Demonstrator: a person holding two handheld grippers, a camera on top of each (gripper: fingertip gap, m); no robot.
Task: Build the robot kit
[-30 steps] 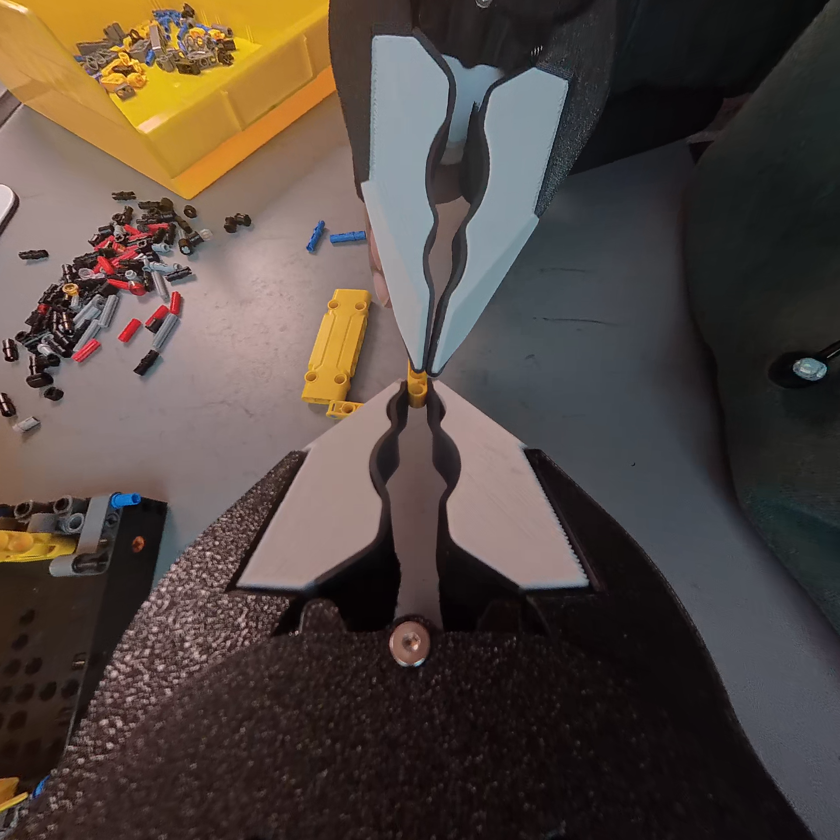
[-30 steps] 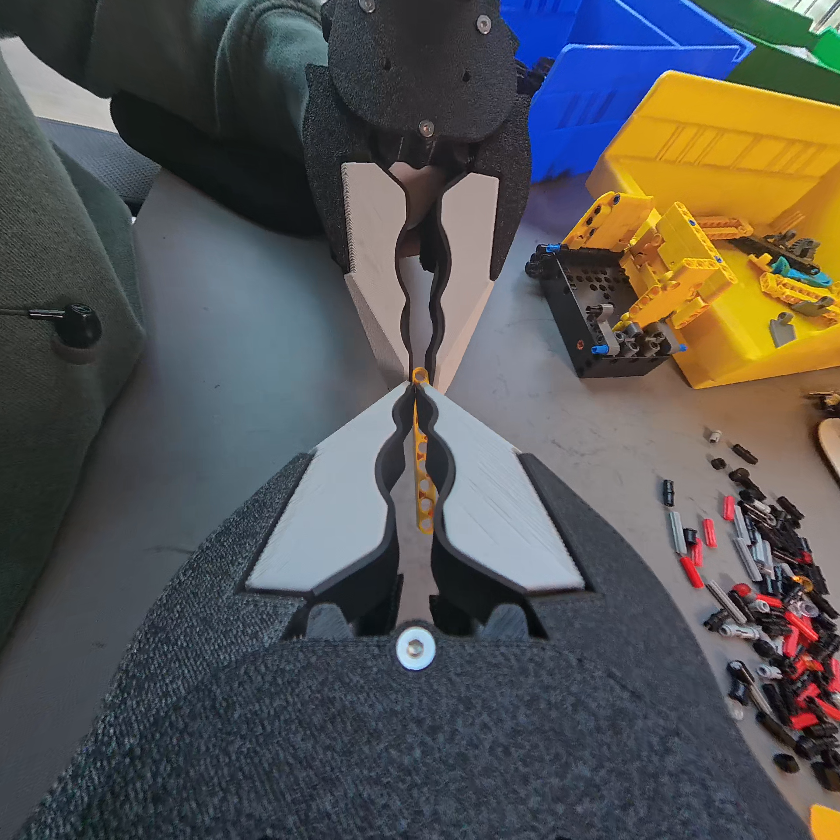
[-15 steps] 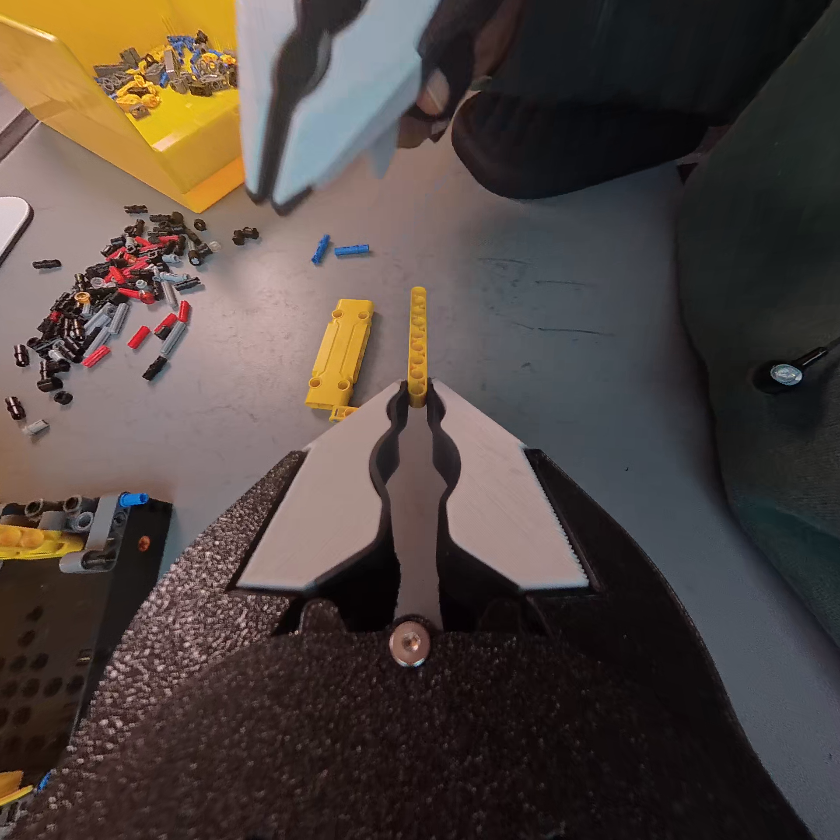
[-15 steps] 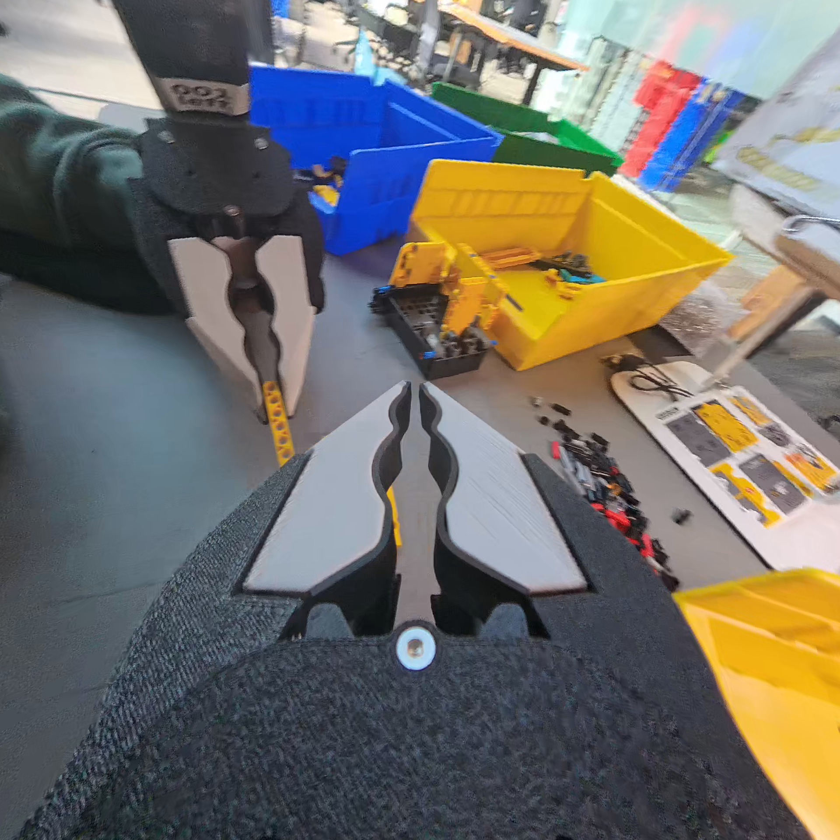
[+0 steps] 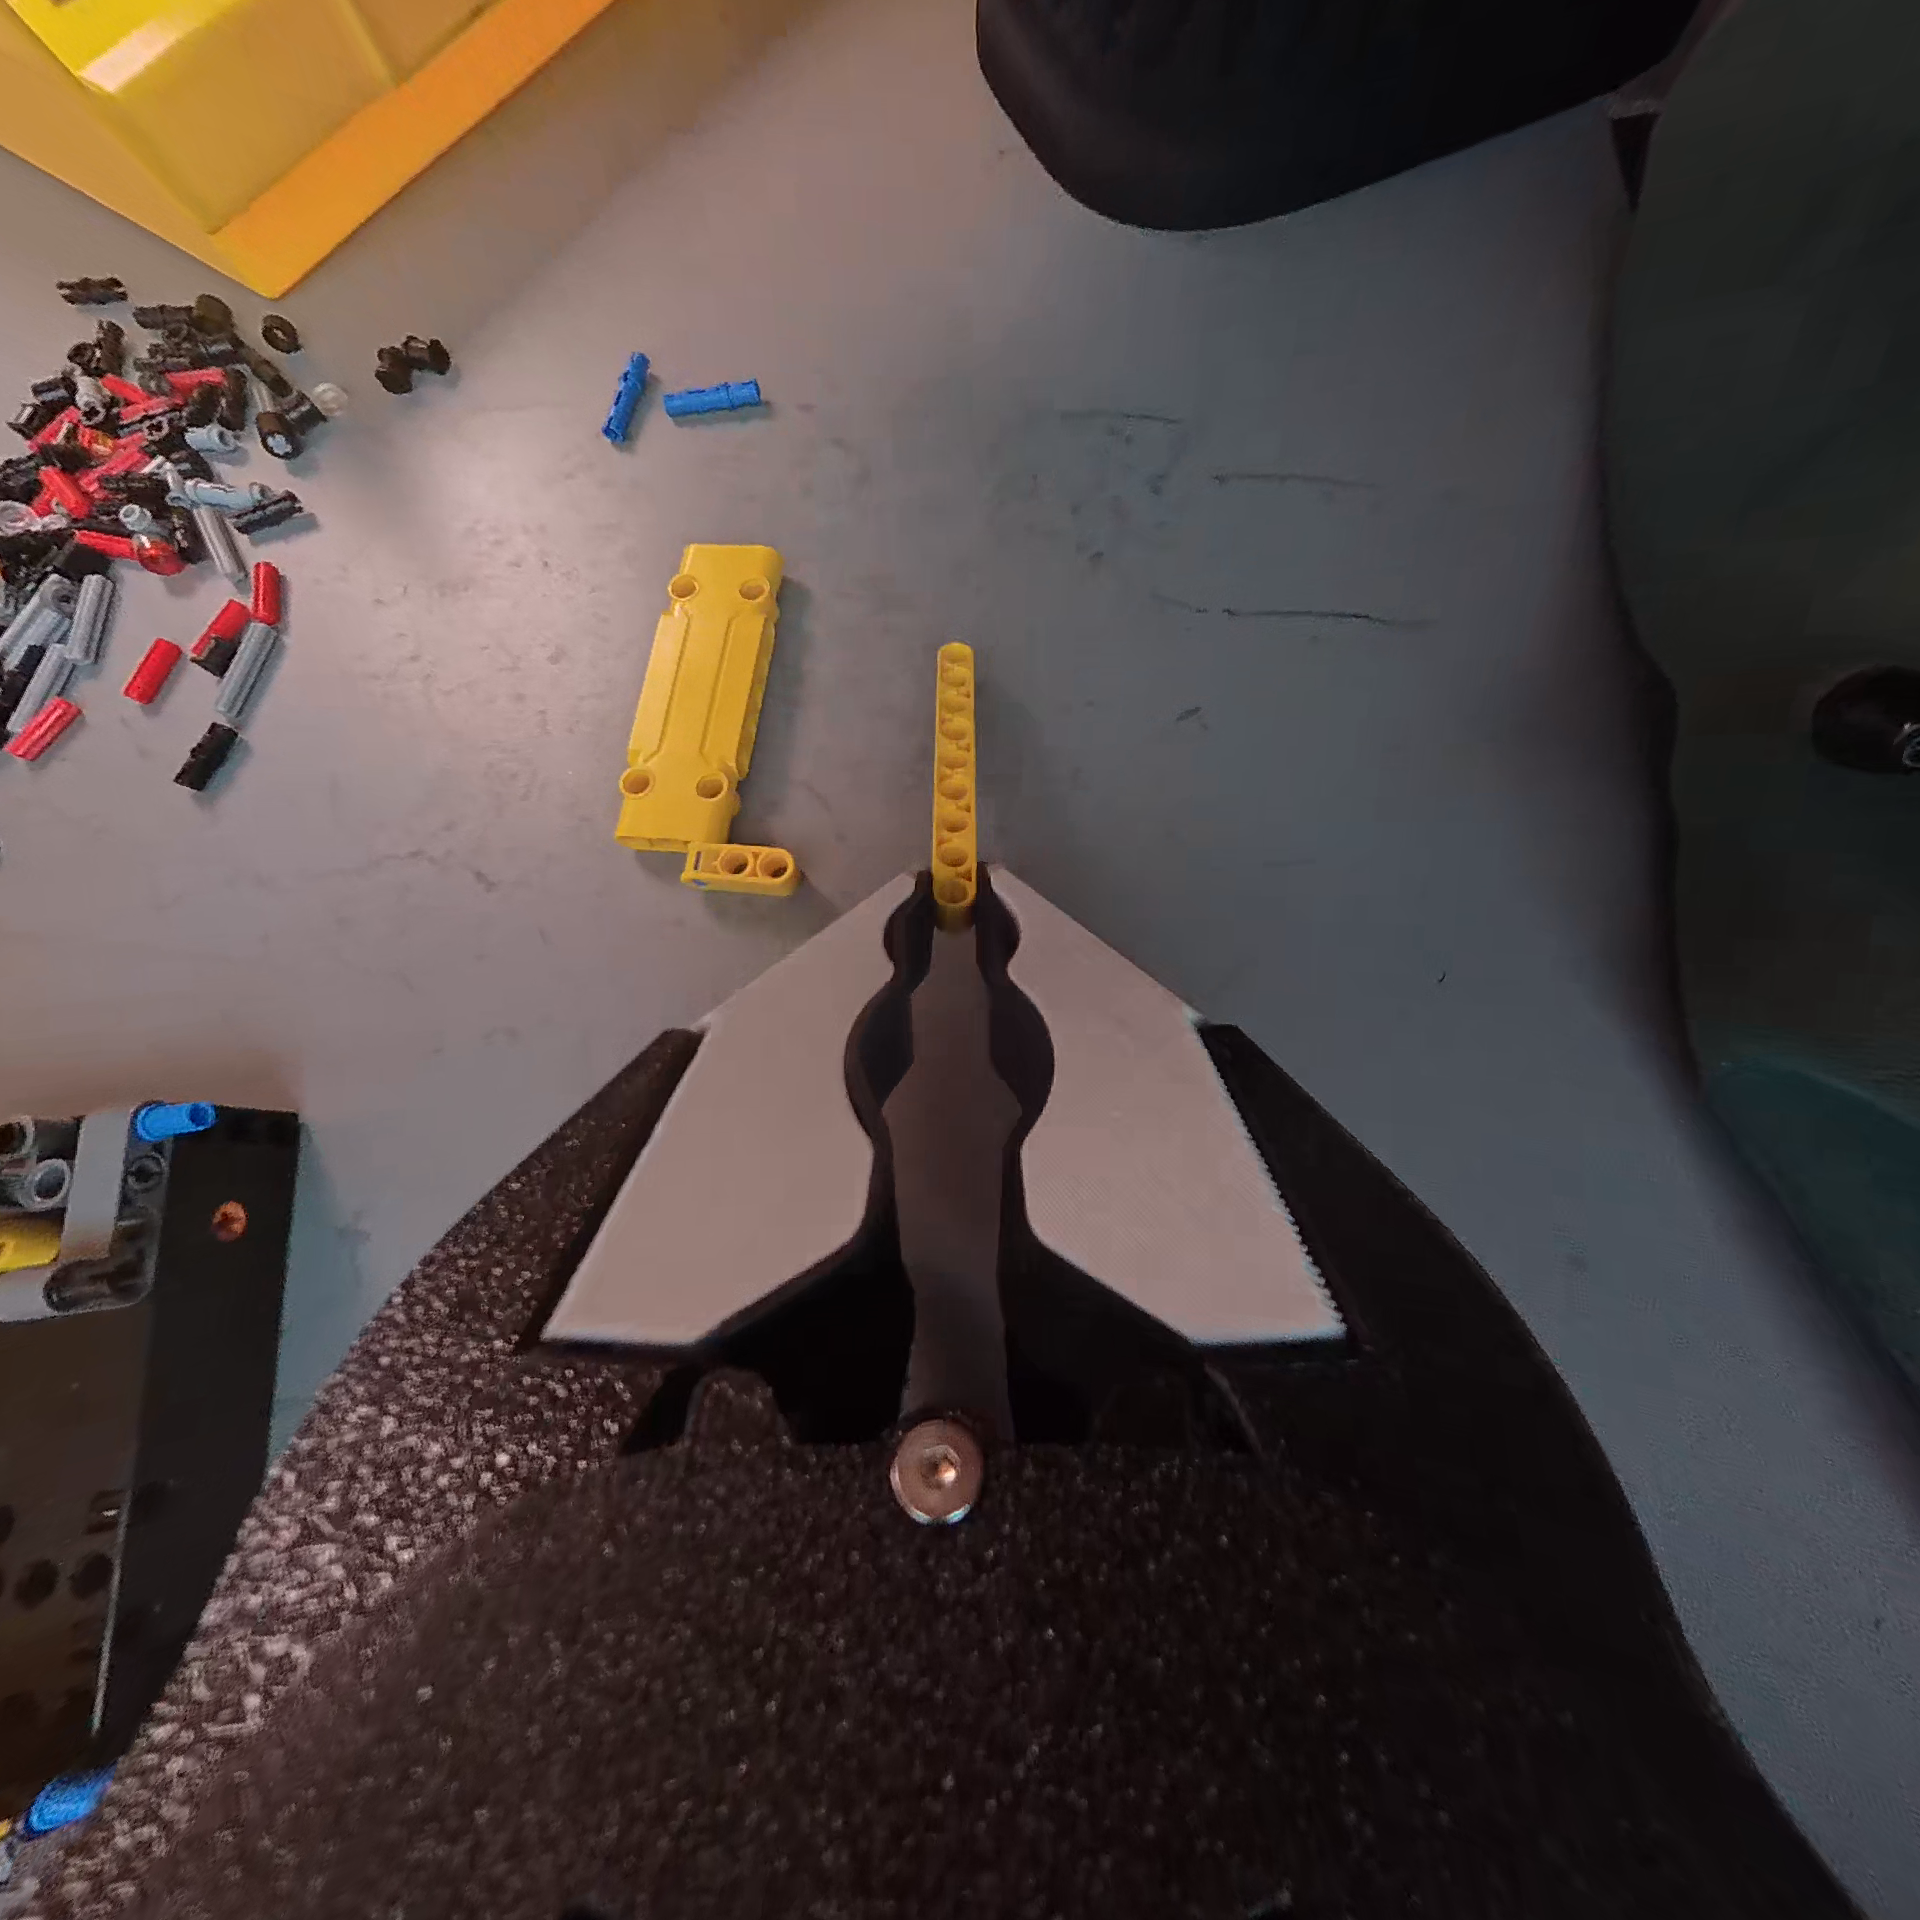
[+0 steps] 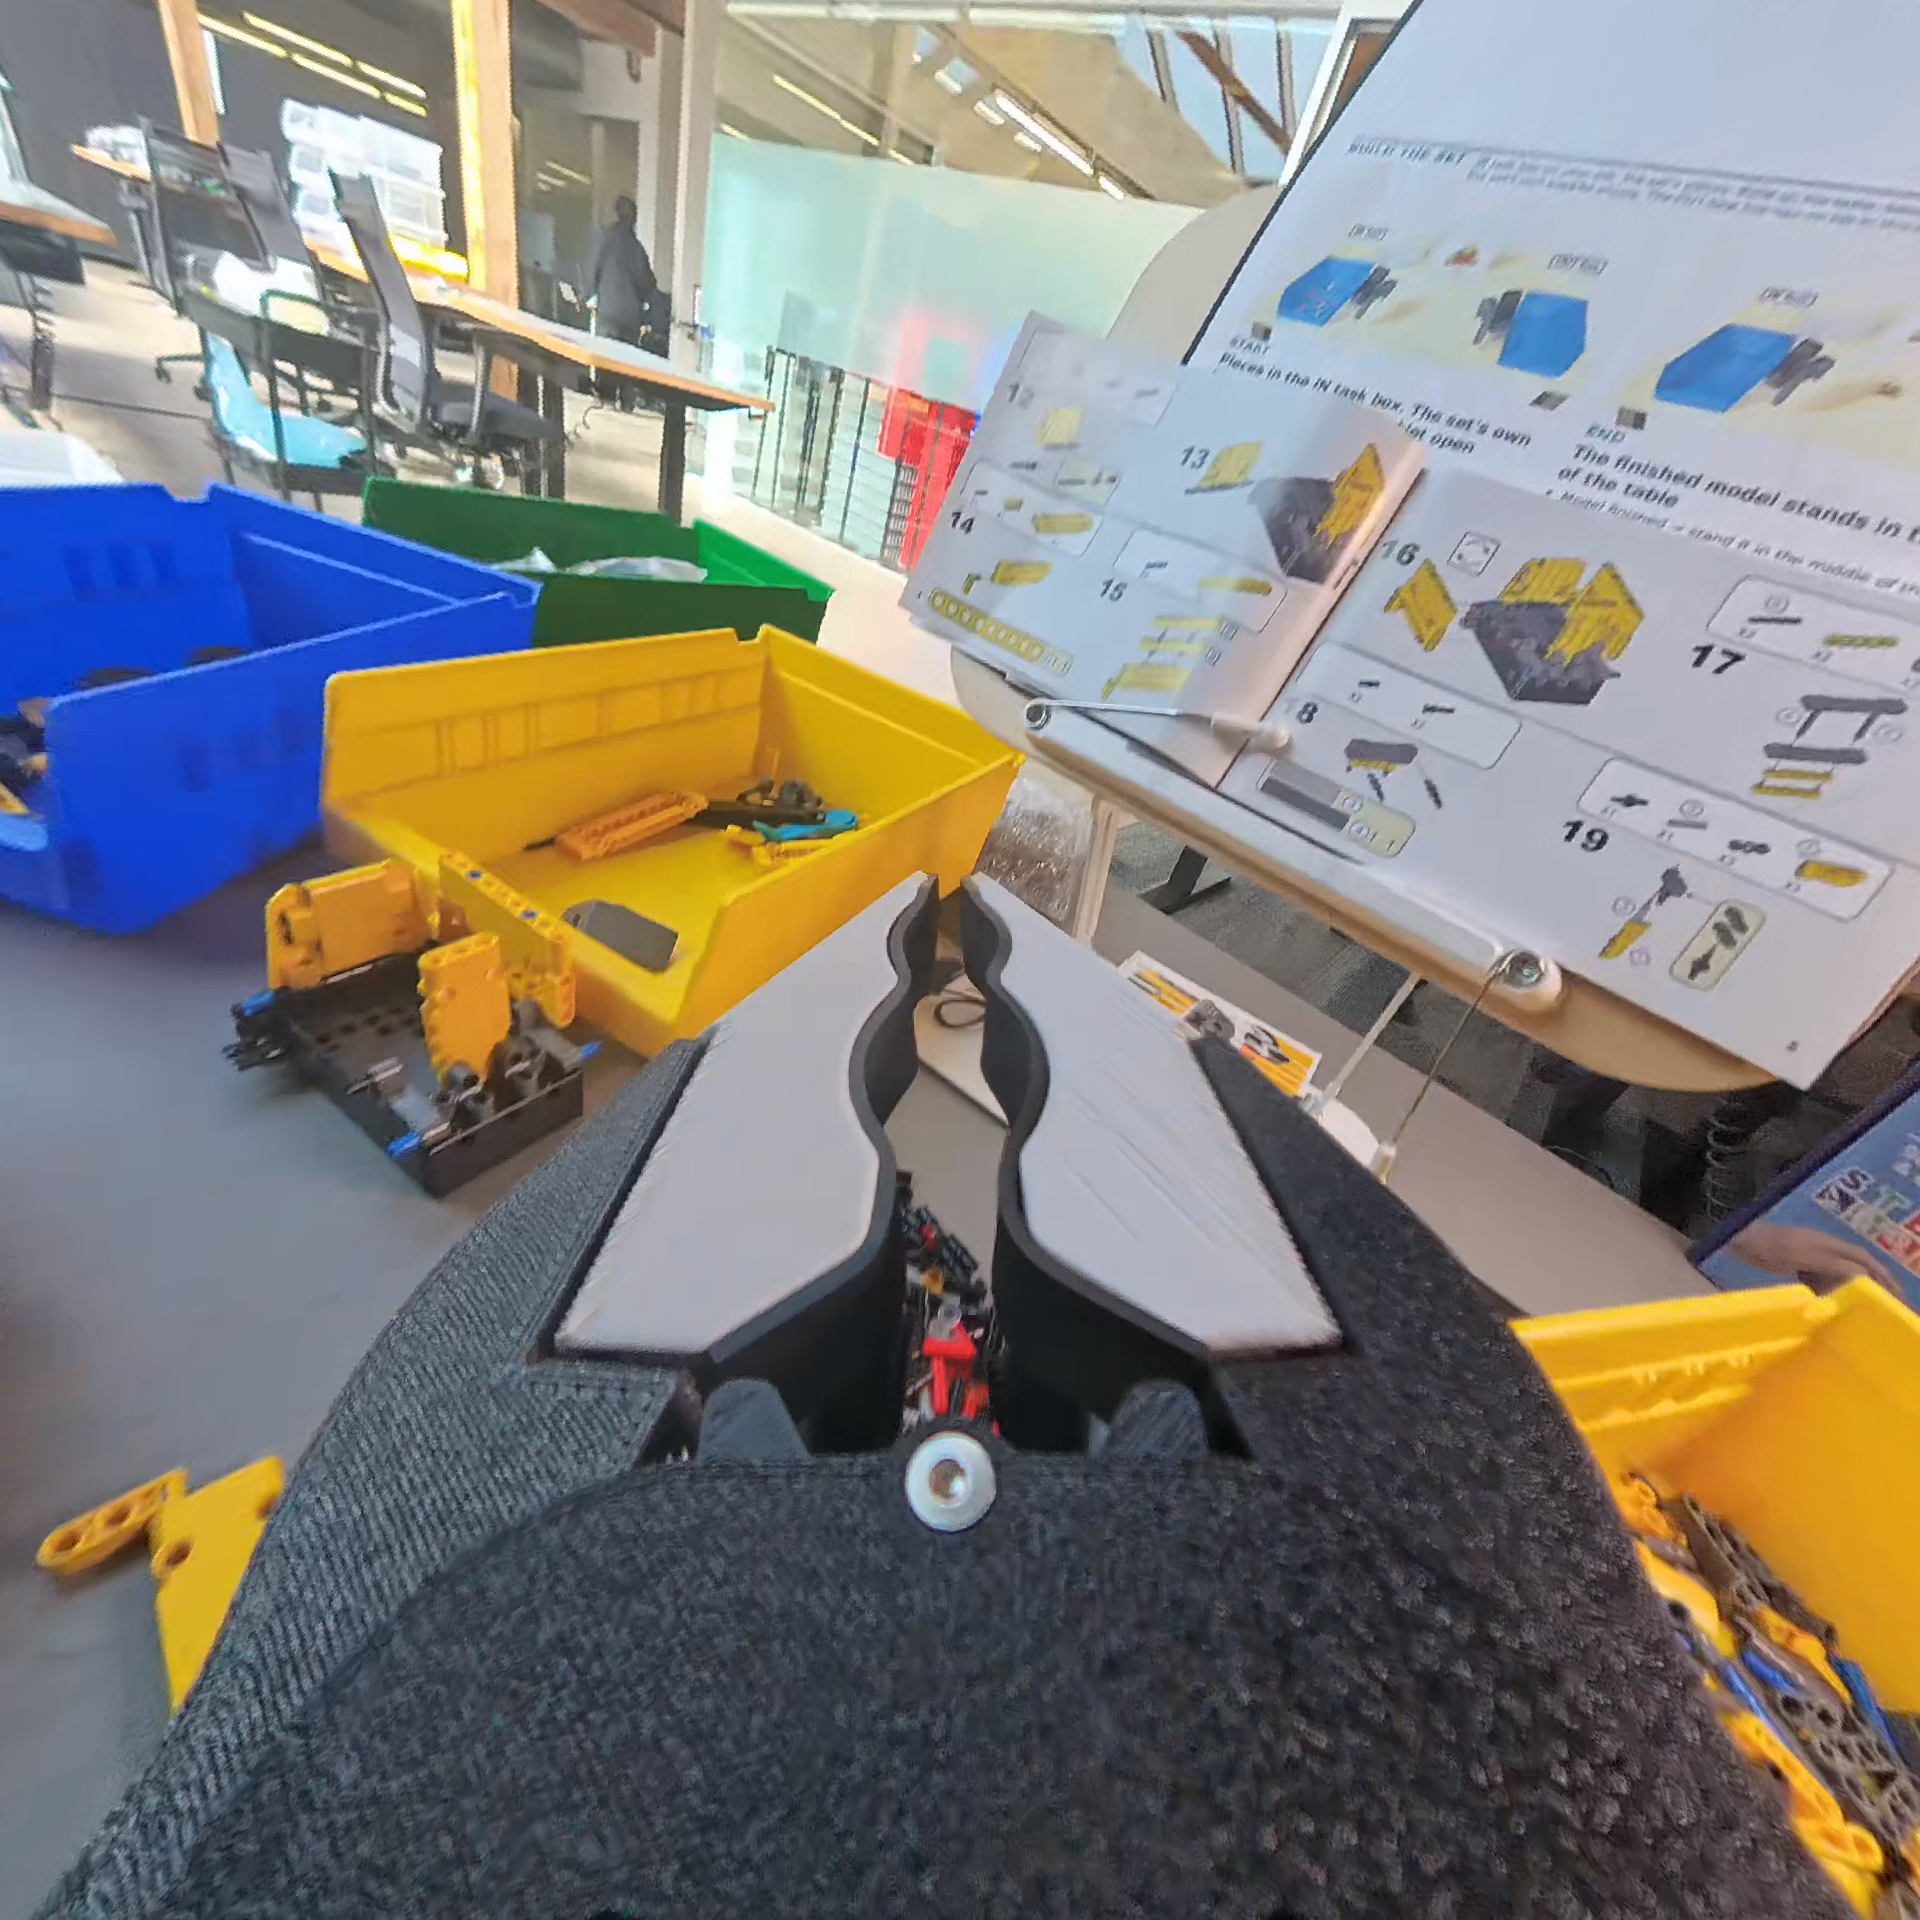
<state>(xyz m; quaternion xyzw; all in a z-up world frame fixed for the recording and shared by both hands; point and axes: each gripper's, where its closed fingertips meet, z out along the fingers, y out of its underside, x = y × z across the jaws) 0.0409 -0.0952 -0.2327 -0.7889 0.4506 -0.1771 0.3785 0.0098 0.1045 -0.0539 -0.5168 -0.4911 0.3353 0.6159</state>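
A long yellow perforated beam point(image 5: 955, 769) is pinched by one end between the tips of the left gripper point(image 5: 954, 891), its free length held out over the grey tabletop point(image 5: 1247, 727). Just left of the beam, a yellow panel piece point(image 5: 702, 694) is laid flat, with a short yellow connector point(image 5: 741, 865) touching its near corner. Two blue pins point(image 5: 681, 399) are seen farther off, and a scatter of red, black and grey pins point(image 5: 135, 520) is spread at the left edge. The right gripper point(image 6: 948, 900) is raised off the table with a narrow gap between its tips and nothing between them. It is pointed toward an instruction booklet point(image 6: 1455, 665) propped on a stand. A yellow bin point(image 6: 665, 790) and a partly built black-and-yellow model point(image 6: 416, 1018) are seen to its left.
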